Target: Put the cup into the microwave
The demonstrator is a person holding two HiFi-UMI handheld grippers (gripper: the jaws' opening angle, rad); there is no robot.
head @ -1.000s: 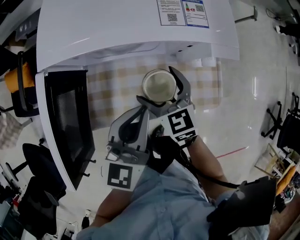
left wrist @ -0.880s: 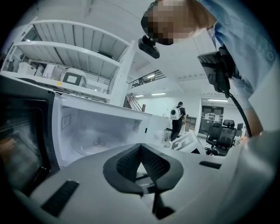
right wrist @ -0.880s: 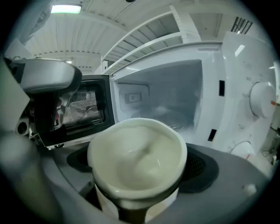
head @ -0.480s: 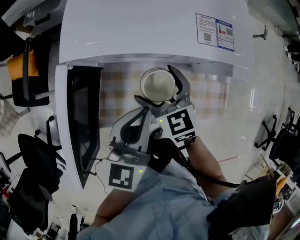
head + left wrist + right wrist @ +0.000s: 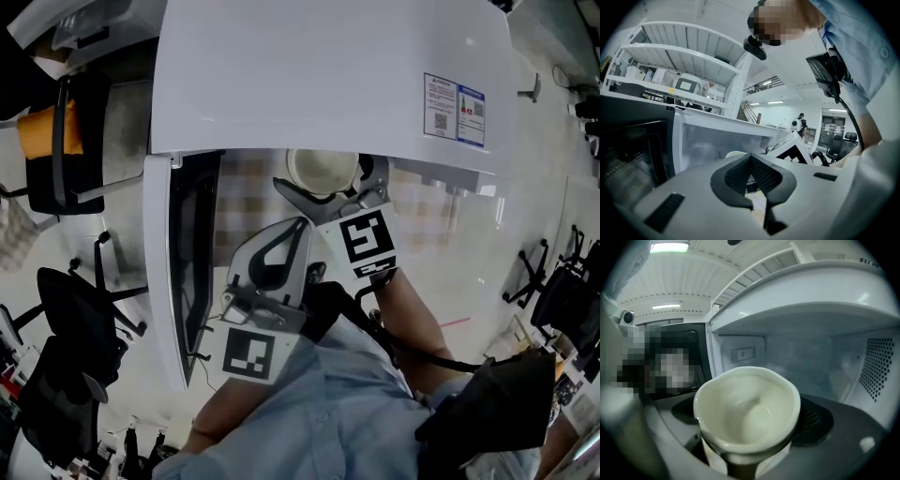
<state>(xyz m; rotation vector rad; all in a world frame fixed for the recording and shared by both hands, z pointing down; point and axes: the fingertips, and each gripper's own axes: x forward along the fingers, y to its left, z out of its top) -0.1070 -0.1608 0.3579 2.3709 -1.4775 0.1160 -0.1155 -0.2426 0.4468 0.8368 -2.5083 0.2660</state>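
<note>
The microwave's (image 5: 328, 75) door (image 5: 178, 272) stands swung out to the left, so the cavity (image 5: 797, 362) opens straight toward the right gripper (image 5: 325, 180). In the right gripper view there is depth ahead of the cup (image 5: 745, 404) it clamps and clearance on both sides. The perforated right wall (image 5: 876, 366) lies well off, and the ceiling (image 5: 811, 319) overhangs above the rim. The open door bounds the left. The left gripper (image 5: 272, 272), jaws together, sits just behind the right one, crowding the gap between the door and the person's torso (image 5: 319, 403)
</note>
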